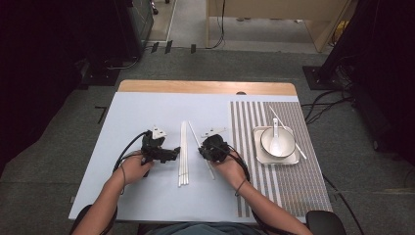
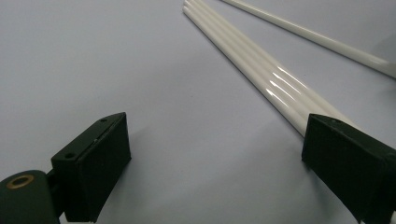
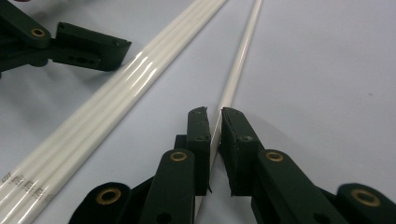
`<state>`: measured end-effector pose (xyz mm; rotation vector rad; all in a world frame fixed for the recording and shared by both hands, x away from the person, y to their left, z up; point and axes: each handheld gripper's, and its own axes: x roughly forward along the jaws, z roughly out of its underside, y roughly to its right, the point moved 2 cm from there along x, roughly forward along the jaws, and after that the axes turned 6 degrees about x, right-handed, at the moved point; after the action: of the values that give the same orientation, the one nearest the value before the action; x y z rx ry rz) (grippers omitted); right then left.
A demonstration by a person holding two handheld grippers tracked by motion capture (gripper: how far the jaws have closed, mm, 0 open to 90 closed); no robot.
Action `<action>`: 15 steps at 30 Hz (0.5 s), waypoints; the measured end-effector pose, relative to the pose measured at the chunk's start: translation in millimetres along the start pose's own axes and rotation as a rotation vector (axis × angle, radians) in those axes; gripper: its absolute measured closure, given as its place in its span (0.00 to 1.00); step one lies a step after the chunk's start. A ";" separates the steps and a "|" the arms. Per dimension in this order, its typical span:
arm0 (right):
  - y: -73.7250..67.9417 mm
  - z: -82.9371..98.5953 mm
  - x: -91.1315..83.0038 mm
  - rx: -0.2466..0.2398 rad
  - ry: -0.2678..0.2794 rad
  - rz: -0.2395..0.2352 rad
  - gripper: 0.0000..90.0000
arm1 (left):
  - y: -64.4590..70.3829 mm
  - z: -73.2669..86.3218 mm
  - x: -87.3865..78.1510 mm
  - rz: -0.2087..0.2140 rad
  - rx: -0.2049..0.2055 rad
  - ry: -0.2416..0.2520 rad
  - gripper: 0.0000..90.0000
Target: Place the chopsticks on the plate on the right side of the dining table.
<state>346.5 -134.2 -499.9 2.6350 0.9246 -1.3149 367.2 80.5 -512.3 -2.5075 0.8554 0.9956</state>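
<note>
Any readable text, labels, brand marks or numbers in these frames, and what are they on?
None can be read. Small grey marks sit near the end of the bundled white chopsticks in the right gripper view, too blurred to read. The single chopstick in the right gripper carries no visible print.

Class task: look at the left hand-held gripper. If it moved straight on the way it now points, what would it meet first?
Probably the bundle of white chopsticks: the left hand-held gripper is open, its far jaw already over them. Depth is uncertain.
</note>
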 end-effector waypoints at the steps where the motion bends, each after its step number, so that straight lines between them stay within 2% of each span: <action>1: 1.5 0.3 -0.7 0.005 0.000 0.001 0.91 | 0.0 0.0 0.0 0.000 0.000 0.000 0.09; 14: 17.7 -1.4 -9.2 0.006 -0.004 0.016 0.95 | -0.2 0.0 0.0 0.003 -0.006 0.005 0.09; 15: 18.6 -1.7 -10.6 0.005 0.002 0.018 1.00 | -0.2 0.0 0.0 0.003 -0.007 0.006 0.09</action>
<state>352.8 -154.1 -494.9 2.6421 0.8976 -1.3128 367.3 80.6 -512.4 -2.5165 0.8590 0.9941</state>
